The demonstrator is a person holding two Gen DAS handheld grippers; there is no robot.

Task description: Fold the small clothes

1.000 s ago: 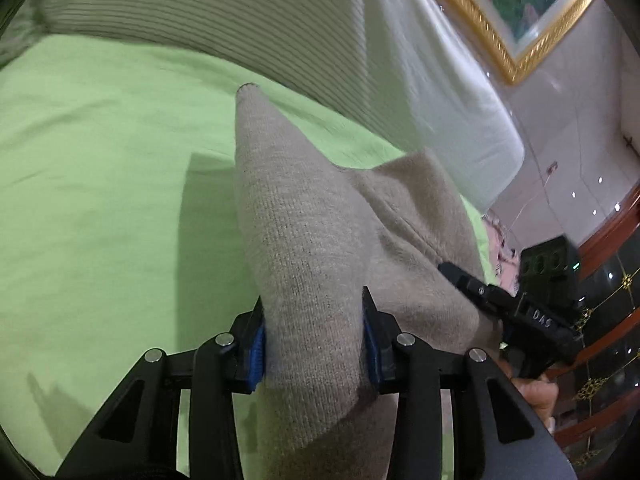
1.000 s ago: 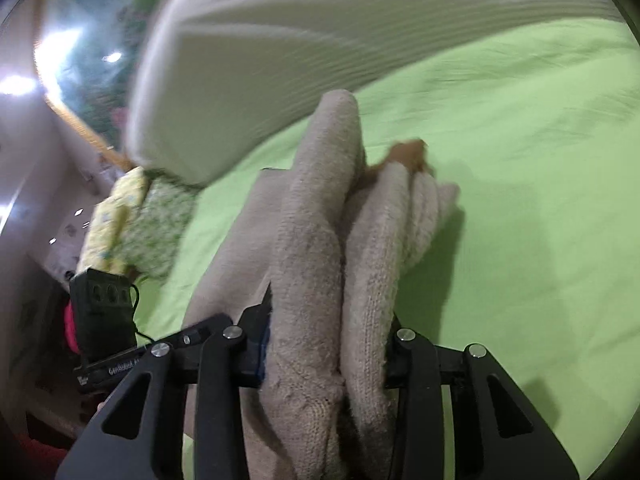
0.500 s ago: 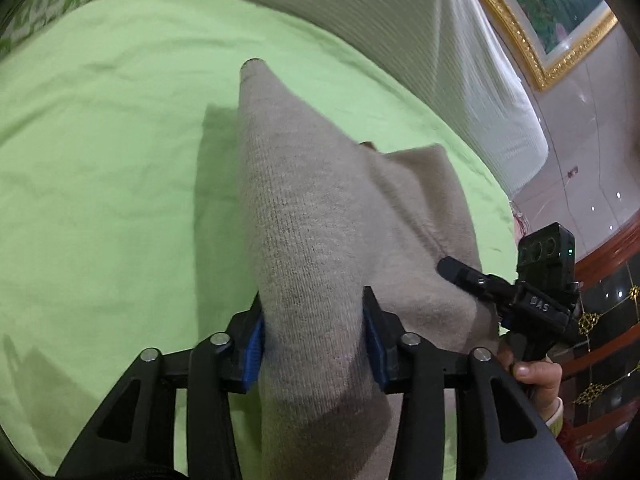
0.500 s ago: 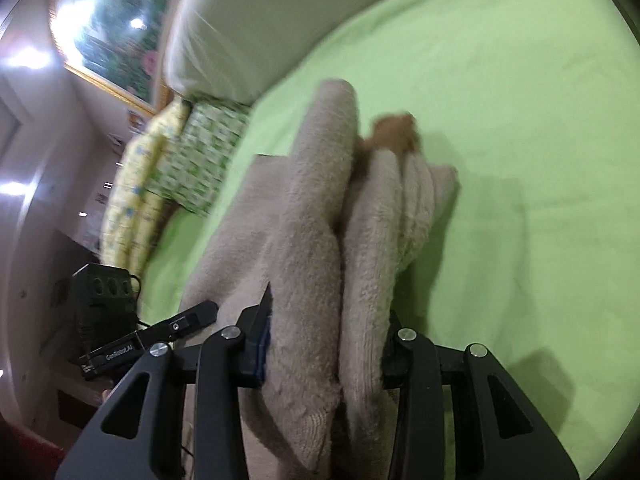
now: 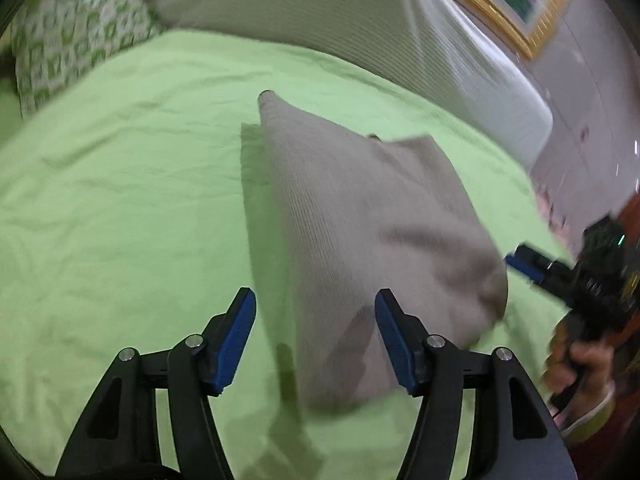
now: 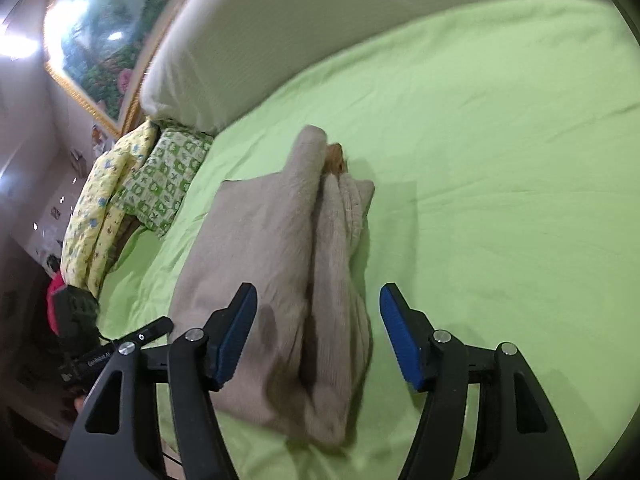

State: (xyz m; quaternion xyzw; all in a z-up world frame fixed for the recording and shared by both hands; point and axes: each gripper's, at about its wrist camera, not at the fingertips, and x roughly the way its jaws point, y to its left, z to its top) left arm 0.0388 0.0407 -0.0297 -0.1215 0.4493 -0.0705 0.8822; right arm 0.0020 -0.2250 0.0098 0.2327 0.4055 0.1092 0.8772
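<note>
Beige knitted garment (image 5: 360,216), folded into a thick bundle, is seen lying on the green bedsheet (image 5: 120,208). In the left wrist view the near end of the bundle is placed between the two blue-padded fingers of the left gripper (image 5: 316,336), nearer the right-hand pad; a strip of sheet is visible between the cloth and the left-hand pad. The jaws are shown parted and opening, and no pad is pressed against the fabric. In the right wrist view the same garment (image 6: 280,272) is shown from its other side, with rolled layers stacked along its right edge and a small orange-brown patch (image 6: 336,158) exposed at the far end. Its near end is placed between the fingers of the right gripper (image 6: 316,332); the jaws are likewise parted and opening, with the green sheet visible between the cloth and the right-hand pad. Contact with the left-hand pad cannot be judged, as that finger overlaps the cloth. The right gripper is also caught at the right edge of the left wrist view, gripped by a hand (image 5: 576,364). Beyond the garment, a white ribbed headboard cover (image 5: 360,28), a green-and-white patterned pillow (image 6: 164,176), a yellow printed quilt (image 6: 96,208) and a gold-framed picture (image 6: 100,40) are seen
</note>
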